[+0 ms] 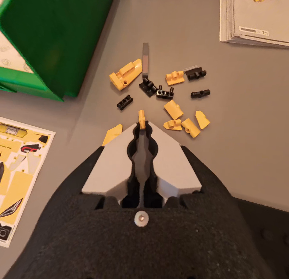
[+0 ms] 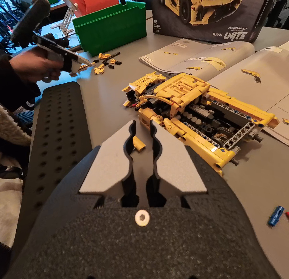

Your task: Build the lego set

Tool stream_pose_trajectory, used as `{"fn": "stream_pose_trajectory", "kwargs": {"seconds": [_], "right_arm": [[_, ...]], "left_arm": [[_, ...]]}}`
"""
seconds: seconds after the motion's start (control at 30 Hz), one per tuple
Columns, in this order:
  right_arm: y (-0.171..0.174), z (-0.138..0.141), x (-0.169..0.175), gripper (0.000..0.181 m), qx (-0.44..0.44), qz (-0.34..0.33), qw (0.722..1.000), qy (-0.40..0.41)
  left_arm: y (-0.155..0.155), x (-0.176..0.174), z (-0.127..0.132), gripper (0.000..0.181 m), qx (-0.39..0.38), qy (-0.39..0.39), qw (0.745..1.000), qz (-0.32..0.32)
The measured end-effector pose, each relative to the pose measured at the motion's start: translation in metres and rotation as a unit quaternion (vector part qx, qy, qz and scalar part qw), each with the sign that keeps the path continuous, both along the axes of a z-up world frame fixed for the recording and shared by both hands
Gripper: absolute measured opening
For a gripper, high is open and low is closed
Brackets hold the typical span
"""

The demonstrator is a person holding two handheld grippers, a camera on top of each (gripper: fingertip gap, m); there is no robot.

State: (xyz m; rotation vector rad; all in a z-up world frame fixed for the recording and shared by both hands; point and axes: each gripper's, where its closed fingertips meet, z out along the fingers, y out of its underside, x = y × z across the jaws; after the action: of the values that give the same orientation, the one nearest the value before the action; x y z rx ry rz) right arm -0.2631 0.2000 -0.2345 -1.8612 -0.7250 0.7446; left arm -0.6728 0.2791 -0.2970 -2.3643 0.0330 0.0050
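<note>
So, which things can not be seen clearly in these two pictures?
- Left wrist view: a yellow panel is half hidden behind the left gripper, which is shut on a small yellow connector.
- Left wrist view: the sticker sheet is cut off by the left edge.
- Right wrist view: the blue pin is blurred.

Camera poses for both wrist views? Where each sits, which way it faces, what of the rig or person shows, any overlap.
Left wrist view: on the left gripper, looking steeply down at loose pieces on the grey table; its fingers pinch a small yellow connector.
Right wrist view: on the right gripper, jaws open, looking low across the table at the yellow car build; the person's hand shows far left.
Shared: green bin, instruction booklet, the loose-piece pile.
</note>
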Motion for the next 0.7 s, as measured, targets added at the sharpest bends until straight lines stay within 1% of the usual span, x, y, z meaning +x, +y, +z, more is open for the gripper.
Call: {"fn": "stream_pose_trajectory", "kwargs": {"seconds": [0.07,0.1,0.17,0.2,0.23,0.27,0.33,0.4,0.43,0.47,0.5,0.6,0.7], "right_arm": [[0.0,0.0,0.0,0.017,0.0,0.0,1.0,0.0],[0.0,0.0,0.0,0.017,0.0,0.0,1.0,0.001],[0.001,0.0,0.0,0.017,0.0,-0.001,1.0,0.001],[0.001,0.001,0.0,0.017,0.0,-0.001,1.0,0.002],[0.001,0.001,0.0,0.016,0.0,-0.001,1.0,0.003],[0.001,0.001,0.0,0.016,0.0,-0.001,1.0,0.003],[0.001,0.001,0.001,0.016,0.001,-0.002,1.0,0.003],[0.001,0.001,0.001,0.016,0.0,-0.003,1.0,0.003],[0.001,0.001,0.001,0.016,0.0,-0.003,1.0,0.004],[0.001,0.001,0.001,0.016,0.001,-0.002,1.0,0.005],[0.001,0.002,0.001,0.016,0.001,-0.003,1.0,0.006],[0.001,0.002,0.001,0.016,0.001,-0.002,1.0,0.008],[0.001,0.003,0.001,0.016,0.001,-0.002,1.0,0.009]], "left_arm": [[0.003,0.009,0.012,0.006,0.021,0.001,0.999,-0.026],[0.005,0.02,0.022,0.006,0.04,0.001,0.998,-0.053],[0.006,0.059,0.041,0.006,0.071,-0.007,0.987,-0.143],[0.001,0.089,0.048,0.006,0.083,-0.022,0.975,-0.205],[-0.008,0.125,0.055,0.006,0.093,-0.047,0.956,-0.276],[-0.022,0.163,0.06,0.006,0.098,-0.072,0.93,-0.348],[-0.058,0.231,0.064,0.006,0.094,-0.105,0.866,-0.48],[-0.092,0.281,0.058,0.006,0.086,-0.096,0.8,-0.585],[-0.101,0.297,0.051,0.006,0.083,-0.076,0.779,-0.617],[-0.104,0.309,0.042,0.006,0.077,-0.05,0.767,-0.635],[-0.105,0.318,0.033,0.006,0.066,-0.028,0.761,-0.645],[-0.106,0.335,0.013,0.006,0.018,-0.015,0.751,-0.66],[-0.108,0.34,0.001,0.006,-0.007,-0.01,0.746,-0.666]]}}
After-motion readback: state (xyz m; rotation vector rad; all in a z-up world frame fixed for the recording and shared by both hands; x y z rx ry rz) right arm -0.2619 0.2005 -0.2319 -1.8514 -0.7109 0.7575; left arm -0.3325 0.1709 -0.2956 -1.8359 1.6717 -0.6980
